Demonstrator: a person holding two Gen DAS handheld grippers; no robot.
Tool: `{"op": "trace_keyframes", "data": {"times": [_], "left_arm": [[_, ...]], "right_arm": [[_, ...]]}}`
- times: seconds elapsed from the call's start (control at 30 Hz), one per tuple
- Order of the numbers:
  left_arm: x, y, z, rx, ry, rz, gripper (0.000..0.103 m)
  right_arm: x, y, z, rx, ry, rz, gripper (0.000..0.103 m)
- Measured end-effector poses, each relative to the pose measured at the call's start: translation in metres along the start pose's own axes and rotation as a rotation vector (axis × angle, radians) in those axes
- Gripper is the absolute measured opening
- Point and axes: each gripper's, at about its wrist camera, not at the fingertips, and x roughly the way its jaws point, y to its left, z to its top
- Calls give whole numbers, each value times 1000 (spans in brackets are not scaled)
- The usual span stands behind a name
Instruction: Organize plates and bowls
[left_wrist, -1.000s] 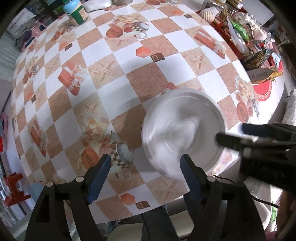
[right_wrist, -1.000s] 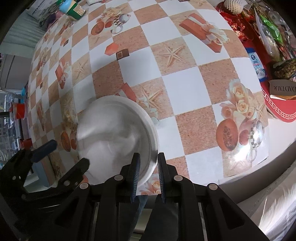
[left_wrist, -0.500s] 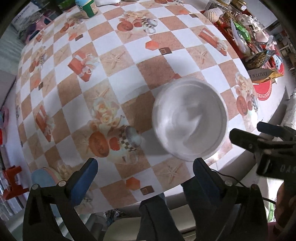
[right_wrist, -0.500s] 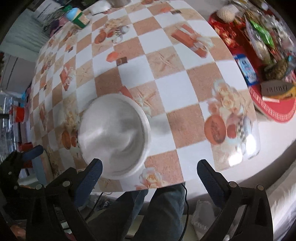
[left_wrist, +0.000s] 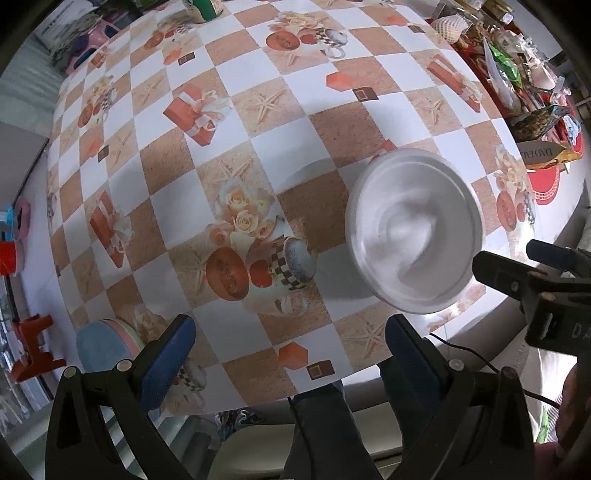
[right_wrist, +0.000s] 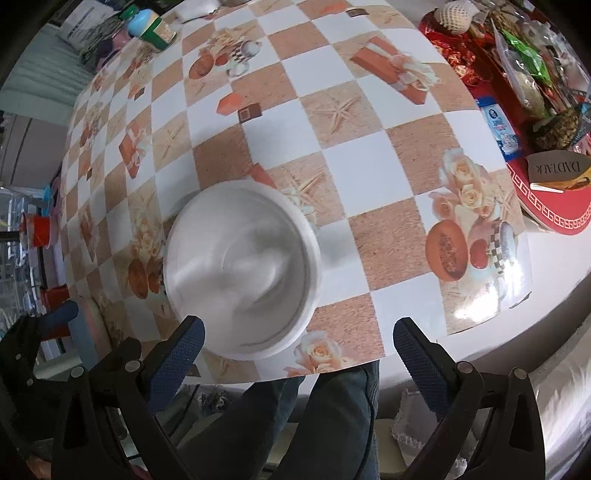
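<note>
Both claws spread, empty | white bowl (right_wrist: 242, 267) just ahead of right claw (right_wrist: 299, 347), seemingly untouched

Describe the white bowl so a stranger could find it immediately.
Start at the checkered tablecloth and come to its near edge. The white bowl sits there, ahead of the open right gripper. It is plain white and round, unlike the stacked blue and pink dishes nearby.
</note>
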Motion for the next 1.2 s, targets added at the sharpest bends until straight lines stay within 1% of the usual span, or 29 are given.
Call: {"op": "trace_keyframes", "data": {"times": [0.5,0.77,1.2], "left_arm": [[3,-6,4,22,12,0,103],[6,-5,5,13,20,-3,103],[10,-9,7,29,29,-3,103]], "right_arm": [[5,-6,-5,28,20,-7,103],[9,-5,-6,25,35,-13,103],[13,-9,-10,38,45,-18,103]]}}
